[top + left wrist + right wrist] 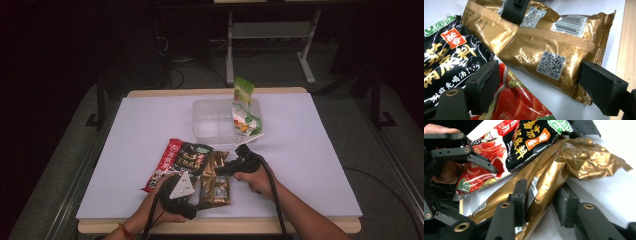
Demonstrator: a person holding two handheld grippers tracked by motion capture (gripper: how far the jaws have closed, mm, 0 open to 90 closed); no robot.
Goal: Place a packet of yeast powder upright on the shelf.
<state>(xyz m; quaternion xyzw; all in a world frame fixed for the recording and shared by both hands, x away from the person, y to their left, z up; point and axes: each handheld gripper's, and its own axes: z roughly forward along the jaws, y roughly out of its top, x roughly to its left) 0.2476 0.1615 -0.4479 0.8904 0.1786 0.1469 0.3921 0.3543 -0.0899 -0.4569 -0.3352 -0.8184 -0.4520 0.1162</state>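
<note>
Right gripper fingers pinch the gold packet.

Between our left gripper's two black jaws, which stand wide apart, we record white table surface and packet edges. Ahead and toward the right jaw lies a gold foil packet, back side up, with a QR code, a barcode and a crimped seam across it. Its near corner sits just beside our right jaw. Against our left jaw lies a red and black packet with Chinese lettering and tomato pictures. Far ahead, the other gripper's black jaw rests on the gold packet. A wooden table edge runs beyond the right jaw.
</note>
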